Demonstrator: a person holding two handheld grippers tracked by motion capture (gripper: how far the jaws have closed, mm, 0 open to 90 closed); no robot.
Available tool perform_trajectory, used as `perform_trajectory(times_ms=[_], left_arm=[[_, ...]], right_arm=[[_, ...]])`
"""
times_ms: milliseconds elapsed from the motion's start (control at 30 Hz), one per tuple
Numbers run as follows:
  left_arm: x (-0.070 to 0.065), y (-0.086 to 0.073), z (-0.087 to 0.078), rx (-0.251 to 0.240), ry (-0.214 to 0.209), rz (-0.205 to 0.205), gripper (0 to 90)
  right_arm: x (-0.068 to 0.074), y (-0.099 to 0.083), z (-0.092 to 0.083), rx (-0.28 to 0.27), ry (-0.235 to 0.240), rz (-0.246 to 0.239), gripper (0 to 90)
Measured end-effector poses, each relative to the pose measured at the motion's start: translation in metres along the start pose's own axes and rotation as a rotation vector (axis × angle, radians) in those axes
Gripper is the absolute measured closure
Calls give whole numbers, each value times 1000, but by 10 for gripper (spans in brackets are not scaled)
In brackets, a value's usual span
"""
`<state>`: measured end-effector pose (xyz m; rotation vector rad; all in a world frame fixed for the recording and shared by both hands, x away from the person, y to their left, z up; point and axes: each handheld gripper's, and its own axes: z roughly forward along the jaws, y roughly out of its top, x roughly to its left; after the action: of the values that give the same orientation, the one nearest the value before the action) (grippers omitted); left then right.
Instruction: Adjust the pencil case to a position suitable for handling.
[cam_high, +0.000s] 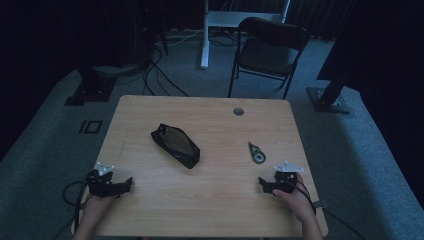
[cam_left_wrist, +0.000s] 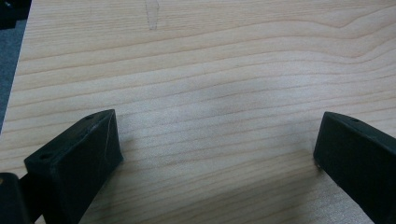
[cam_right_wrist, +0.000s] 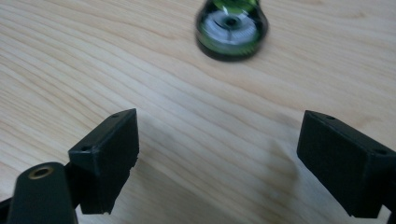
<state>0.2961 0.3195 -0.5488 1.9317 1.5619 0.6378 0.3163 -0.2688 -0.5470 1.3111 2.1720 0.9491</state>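
My right claw (cam_high: 263, 184) rests on the counter (cam_high: 210, 210) with jaws wide apart, empty; the tape dispenser (cam_right_wrist: 231, 28) lies just ahead of it. My left claw (cam_high: 126, 184) is equally spread. I should advance straight, straddling the dispenser's round body before closing.

Count on inspection: one worktop (cam_high: 150, 210), carrying one black pouch (cam_high: 175, 145) and one green tape dispenser (cam_high: 257, 153); two hand-held grippers, the left hand-held gripper (cam_high: 129, 183) and the right hand-held gripper (cam_high: 261, 182); one folding chair (cam_high: 267, 50) on the floor beyond.
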Motion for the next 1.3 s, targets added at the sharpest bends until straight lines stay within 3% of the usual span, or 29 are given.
perform_trajectory(times_ms=[600, 1067, 1300], left_arm=[[0, 0, 0, 0, 0, 1, 7], [0, 0, 0, 0, 0, 0, 7], [0, 0, 0, 0, 0, 0, 7]], right_arm=[[19, 25, 8, -42, 51, -27, 134], [44, 39, 23, -65, 125, -45, 135], [58, 47, 31, -70, 157, -76, 140]])
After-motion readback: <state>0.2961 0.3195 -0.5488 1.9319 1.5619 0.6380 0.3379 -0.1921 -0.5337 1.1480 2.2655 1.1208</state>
